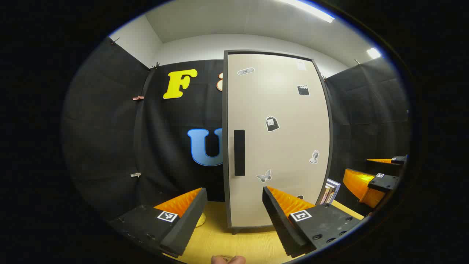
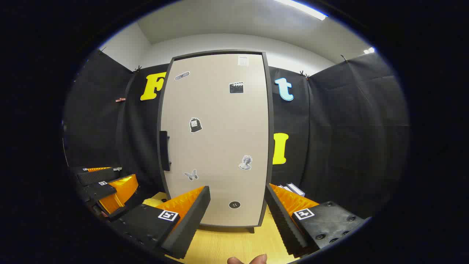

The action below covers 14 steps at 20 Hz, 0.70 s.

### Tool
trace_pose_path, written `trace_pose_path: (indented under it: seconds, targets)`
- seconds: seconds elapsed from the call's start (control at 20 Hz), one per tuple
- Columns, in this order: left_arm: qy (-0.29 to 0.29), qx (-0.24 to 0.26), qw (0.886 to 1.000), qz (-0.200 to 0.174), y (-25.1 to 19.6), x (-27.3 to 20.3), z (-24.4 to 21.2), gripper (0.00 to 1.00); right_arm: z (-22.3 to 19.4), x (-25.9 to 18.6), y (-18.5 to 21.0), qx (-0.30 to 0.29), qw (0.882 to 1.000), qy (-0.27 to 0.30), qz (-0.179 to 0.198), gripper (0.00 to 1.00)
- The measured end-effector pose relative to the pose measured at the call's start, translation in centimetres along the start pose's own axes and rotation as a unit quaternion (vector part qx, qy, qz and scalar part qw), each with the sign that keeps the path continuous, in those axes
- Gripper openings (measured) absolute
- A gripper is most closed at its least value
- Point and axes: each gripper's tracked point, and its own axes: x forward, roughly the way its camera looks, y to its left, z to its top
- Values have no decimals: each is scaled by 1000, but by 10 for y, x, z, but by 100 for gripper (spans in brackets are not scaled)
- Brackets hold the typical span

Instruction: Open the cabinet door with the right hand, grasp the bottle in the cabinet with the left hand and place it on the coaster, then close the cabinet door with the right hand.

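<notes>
A tall beige cabinet [image 1: 278, 139] with a dark frame stands on the wooden table, its door [image 2: 216, 139] shut and dotted with small stickers. A black vertical handle [image 1: 239, 152] sits at the door's left edge, also seen as the handle [image 2: 163, 150] in the right gripper view. My left gripper [image 1: 232, 216] is open, a short way in front of the cabinet's lower left. My right gripper [image 2: 236, 216] is open before the door's lower middle. A pale yellow coaster [image 1: 200, 220] lies on the table left of the cabinet. The bottle is hidden behind the door.
The wooden table [image 1: 227, 242] runs under both grippers. Several small boxes or books [image 1: 331, 191] stand right of the cabinet. The right gripper [image 1: 370, 179] appears at the far right of the left gripper view; the left gripper [image 2: 106, 187] at the far left of the right one.
</notes>
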Motion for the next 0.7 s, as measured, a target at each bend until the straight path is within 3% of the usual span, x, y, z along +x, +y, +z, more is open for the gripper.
trace_pose_path:
  seconds: [0.7]
  targets:
    - [-4,1,1000,0,2,0,2,96,2,-1,2,11,1000,-10,0,100]
